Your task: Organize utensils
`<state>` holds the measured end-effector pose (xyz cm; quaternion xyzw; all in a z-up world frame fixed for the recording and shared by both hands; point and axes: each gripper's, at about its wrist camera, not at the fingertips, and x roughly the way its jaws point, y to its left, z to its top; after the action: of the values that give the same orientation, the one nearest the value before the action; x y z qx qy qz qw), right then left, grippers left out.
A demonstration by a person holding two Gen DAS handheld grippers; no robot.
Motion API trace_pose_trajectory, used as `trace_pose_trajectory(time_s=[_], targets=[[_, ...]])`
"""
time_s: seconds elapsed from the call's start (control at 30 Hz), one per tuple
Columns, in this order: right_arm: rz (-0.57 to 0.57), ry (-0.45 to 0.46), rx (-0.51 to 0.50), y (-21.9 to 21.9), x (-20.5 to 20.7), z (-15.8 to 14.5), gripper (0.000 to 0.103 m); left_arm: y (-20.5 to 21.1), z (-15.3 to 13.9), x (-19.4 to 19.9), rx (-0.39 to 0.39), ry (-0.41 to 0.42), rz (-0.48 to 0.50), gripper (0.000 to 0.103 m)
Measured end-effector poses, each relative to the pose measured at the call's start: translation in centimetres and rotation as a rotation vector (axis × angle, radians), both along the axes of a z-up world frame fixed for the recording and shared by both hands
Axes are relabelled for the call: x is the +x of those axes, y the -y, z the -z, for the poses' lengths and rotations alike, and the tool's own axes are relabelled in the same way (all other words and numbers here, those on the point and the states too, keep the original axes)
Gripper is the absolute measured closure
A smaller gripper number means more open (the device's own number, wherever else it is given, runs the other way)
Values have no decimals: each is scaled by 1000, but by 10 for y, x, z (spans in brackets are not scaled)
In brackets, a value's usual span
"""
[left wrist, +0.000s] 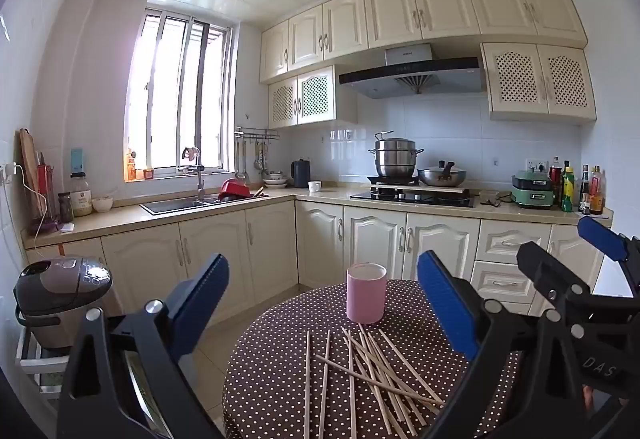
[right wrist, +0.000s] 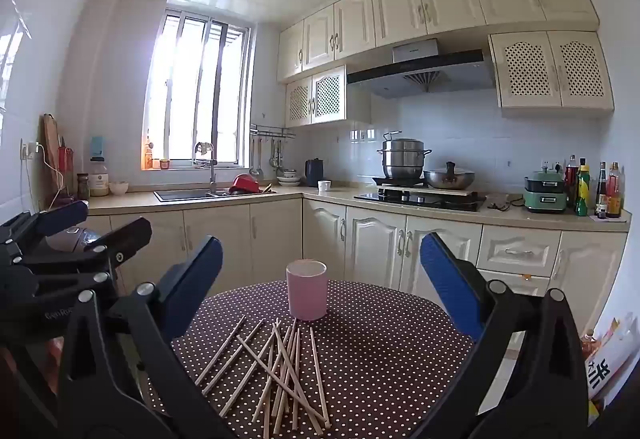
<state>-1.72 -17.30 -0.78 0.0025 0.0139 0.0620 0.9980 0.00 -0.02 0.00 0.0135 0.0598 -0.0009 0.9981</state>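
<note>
Start of task: both claws, left [left wrist: 324, 303] and right [right wrist: 322, 279], spread, empty. Next: pinch one chopstick [right wrist: 280, 367], drop in pink cup [right wrist: 307, 295].

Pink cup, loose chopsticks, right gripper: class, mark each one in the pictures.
pink cup [right wrist: 307, 297], right wrist view, on its front wall.
chopsticks [right wrist: 285, 371], right wrist view, where the pile crosses.
right gripper [right wrist: 320, 263], right wrist view, midway between its open fingertips.

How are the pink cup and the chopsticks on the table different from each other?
The pink cup stands upright as a single piece; the chopsticks lie flat, many of them, scattered and crossing. The cup is wide, pink and matte; the chopsticks are thin, pale sticks. Both sit on the dotted tablecloth, the cup behind the chopsticks, and neither is gripped.
</note>
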Motion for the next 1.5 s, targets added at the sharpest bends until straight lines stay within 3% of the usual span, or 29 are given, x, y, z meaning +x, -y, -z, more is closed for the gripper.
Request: trace_pose_trajectory(time_s=[1.17,1.5], targets=[[-2,-10,9,0,3,7,6,3,0,1,2,-4,-2,9],[-4,-15,14,-2,8,13,6,2,15,7,2,-8,-2,9]])
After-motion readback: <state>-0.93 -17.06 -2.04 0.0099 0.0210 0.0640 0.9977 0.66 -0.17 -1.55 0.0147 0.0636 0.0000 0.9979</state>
